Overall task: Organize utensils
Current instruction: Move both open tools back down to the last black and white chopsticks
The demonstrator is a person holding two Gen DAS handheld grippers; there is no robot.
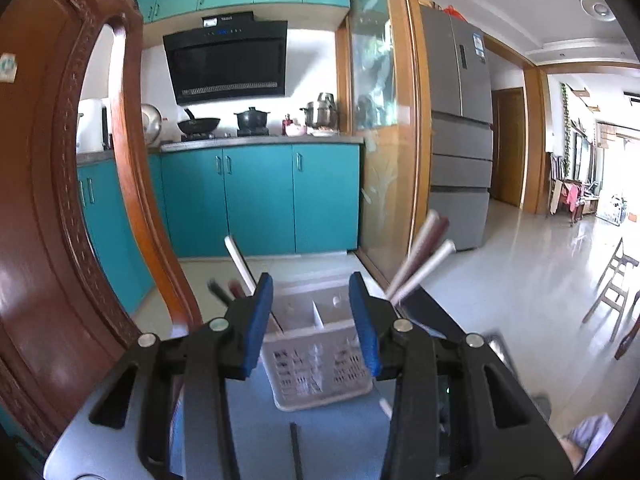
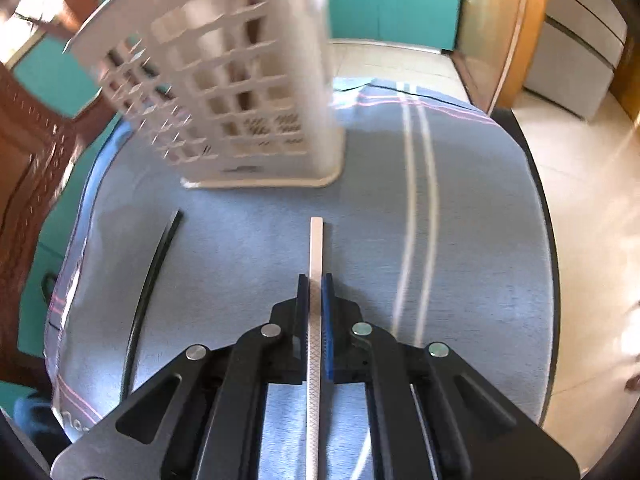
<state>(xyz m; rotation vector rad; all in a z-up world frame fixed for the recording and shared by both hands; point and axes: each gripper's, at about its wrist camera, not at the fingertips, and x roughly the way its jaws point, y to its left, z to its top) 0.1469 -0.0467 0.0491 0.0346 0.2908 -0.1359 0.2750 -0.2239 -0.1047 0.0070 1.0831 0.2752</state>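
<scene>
A white slotted utensil basket (image 1: 316,364) stands on the blue cloth (image 2: 256,248), with a divider inside and several chopsticks (image 1: 420,264) leaning out of it. My left gripper (image 1: 312,320) is open and empty, held just in front of the basket's rim. The basket (image 2: 224,92) also shows in the right wrist view at upper left. My right gripper (image 2: 316,284) is shut on a white chopstick (image 2: 315,248) that points toward the basket, just above the cloth. A black chopstick (image 2: 152,280) lies on the cloth at left; it also shows in the left wrist view (image 1: 296,448).
A carved wooden chair back (image 1: 60,200) stands close on the left. The round table's dark edge (image 2: 544,216) curves along the right. Teal kitchen cabinets (image 1: 260,196) and a grey fridge (image 1: 460,120) are beyond.
</scene>
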